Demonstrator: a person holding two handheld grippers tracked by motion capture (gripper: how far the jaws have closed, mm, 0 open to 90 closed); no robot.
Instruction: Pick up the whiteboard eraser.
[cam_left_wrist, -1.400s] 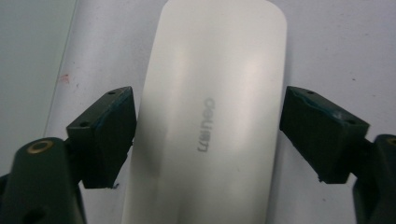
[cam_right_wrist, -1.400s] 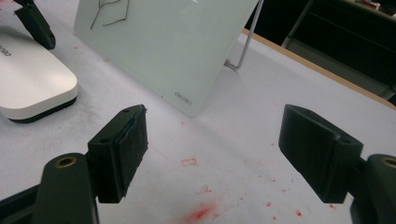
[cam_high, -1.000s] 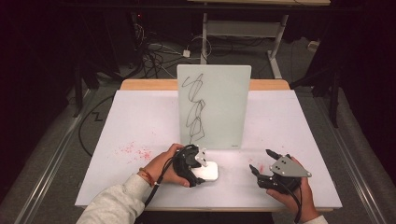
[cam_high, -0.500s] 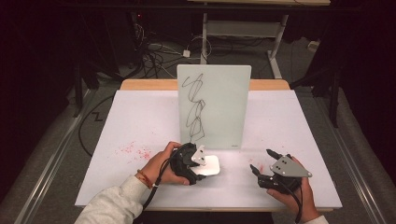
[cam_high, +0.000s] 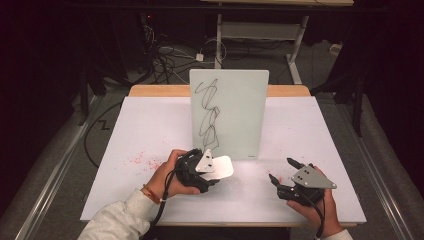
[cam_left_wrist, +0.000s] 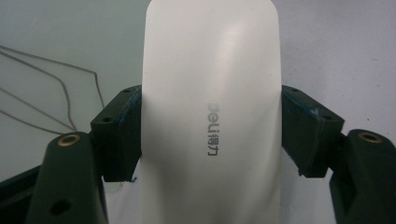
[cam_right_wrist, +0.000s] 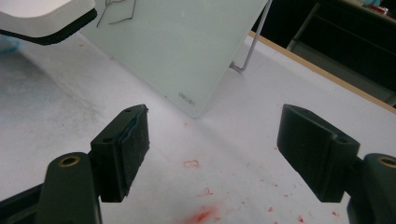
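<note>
High view: we clamp the left gripper (cam_high: 212, 170) on a white eraser (cam_high: 220, 167), raised just before the scribbled board (cam_high: 229, 114) for wiping, while the right gripper (cam_high: 285, 172) rests gaping and empty on the table (cam_high: 140, 130).

Black two-jaw left tool (cam_left_wrist: 210, 135), brass screws, grey three-cornered plates, light grey sleeve (cam_high: 117, 220), orange wristband (cam_high: 148, 194)

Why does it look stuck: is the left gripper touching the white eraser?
Touching. In the left gripper view, both jaws press against the eraser's sides, no gap; left gripper.
</note>
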